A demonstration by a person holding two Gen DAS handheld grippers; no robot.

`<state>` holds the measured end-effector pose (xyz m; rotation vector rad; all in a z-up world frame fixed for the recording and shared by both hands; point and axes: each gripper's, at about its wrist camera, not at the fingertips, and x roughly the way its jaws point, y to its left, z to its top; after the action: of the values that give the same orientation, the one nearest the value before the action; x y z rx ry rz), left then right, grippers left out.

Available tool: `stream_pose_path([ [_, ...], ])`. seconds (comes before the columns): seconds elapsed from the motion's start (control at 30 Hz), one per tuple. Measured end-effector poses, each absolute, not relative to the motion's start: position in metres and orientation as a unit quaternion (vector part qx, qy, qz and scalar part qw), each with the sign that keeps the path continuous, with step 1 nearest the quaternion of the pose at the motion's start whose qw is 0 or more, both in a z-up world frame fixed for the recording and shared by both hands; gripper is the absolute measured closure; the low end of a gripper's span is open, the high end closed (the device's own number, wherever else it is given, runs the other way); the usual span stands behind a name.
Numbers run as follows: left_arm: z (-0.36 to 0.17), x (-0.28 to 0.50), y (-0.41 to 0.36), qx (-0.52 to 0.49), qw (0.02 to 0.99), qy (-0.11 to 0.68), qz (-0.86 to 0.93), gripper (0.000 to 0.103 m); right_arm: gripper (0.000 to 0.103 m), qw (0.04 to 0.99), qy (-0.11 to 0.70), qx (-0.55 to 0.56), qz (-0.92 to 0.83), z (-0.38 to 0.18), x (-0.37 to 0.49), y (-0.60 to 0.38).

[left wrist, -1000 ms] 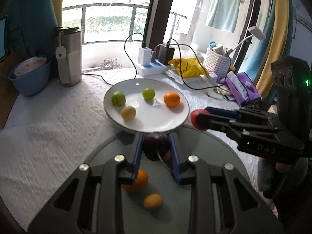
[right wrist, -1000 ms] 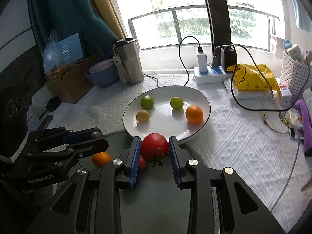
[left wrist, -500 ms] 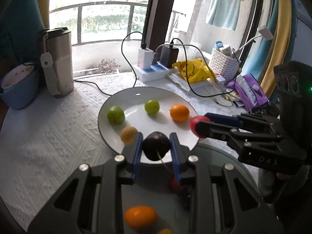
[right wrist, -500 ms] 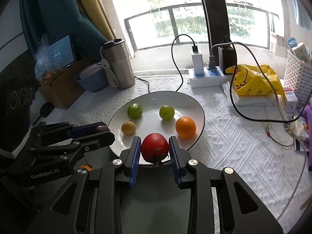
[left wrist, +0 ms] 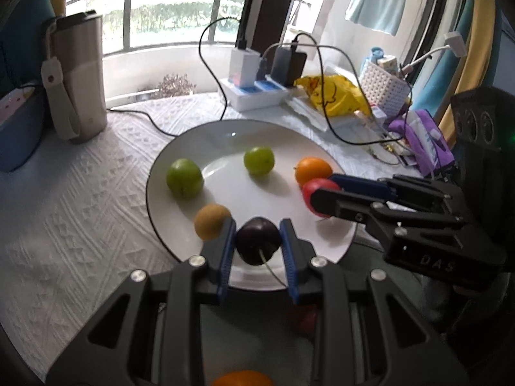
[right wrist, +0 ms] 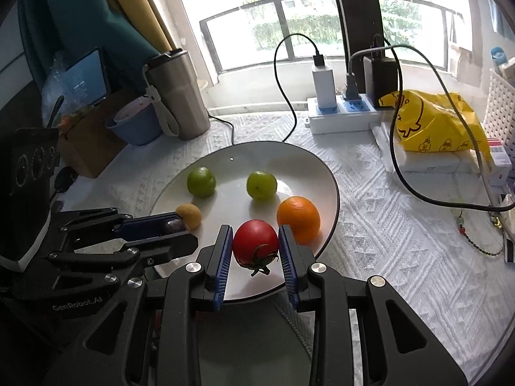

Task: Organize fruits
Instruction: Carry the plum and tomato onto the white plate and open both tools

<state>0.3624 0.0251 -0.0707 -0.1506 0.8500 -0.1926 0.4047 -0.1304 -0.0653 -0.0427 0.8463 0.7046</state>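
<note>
My left gripper [left wrist: 257, 247] is shut on a dark purple plum [left wrist: 257, 241] and holds it over the near rim of the white plate [left wrist: 225, 128]. My right gripper [right wrist: 256, 247] is shut on a red tomato [right wrist: 255, 241] over the plate's near part [right wrist: 309, 160]. On the plate lie two green fruits [left wrist: 184, 177] [left wrist: 259, 160], a small yellow fruit [left wrist: 210, 220] and an orange [left wrist: 313, 170]. The right gripper also shows in the left wrist view [left wrist: 322, 197], the left gripper in the right wrist view [right wrist: 173, 226].
A dark grey tray [left wrist: 251, 337] lies below the grippers with an orange fruit [left wrist: 243, 379] and a red fruit [left wrist: 304, 320]. A steel tumbler [left wrist: 77, 74], blue bowl [right wrist: 136, 124], power strip [right wrist: 341, 117] with cables, yellow bag [right wrist: 431, 122] and white basket [left wrist: 383, 88] stand behind the plate.
Both grippers have moved forward with their fruit, from over the grey tray to over the near part of the white plate.
</note>
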Motion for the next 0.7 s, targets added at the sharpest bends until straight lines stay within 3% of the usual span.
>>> stream_pose_path([
  [0.7,-0.055,0.354,0.038,-0.082,0.913,0.394,-0.067,0.07,0.071,0.873,0.39,-0.056,0.286,-0.06,0.402,-0.126],
])
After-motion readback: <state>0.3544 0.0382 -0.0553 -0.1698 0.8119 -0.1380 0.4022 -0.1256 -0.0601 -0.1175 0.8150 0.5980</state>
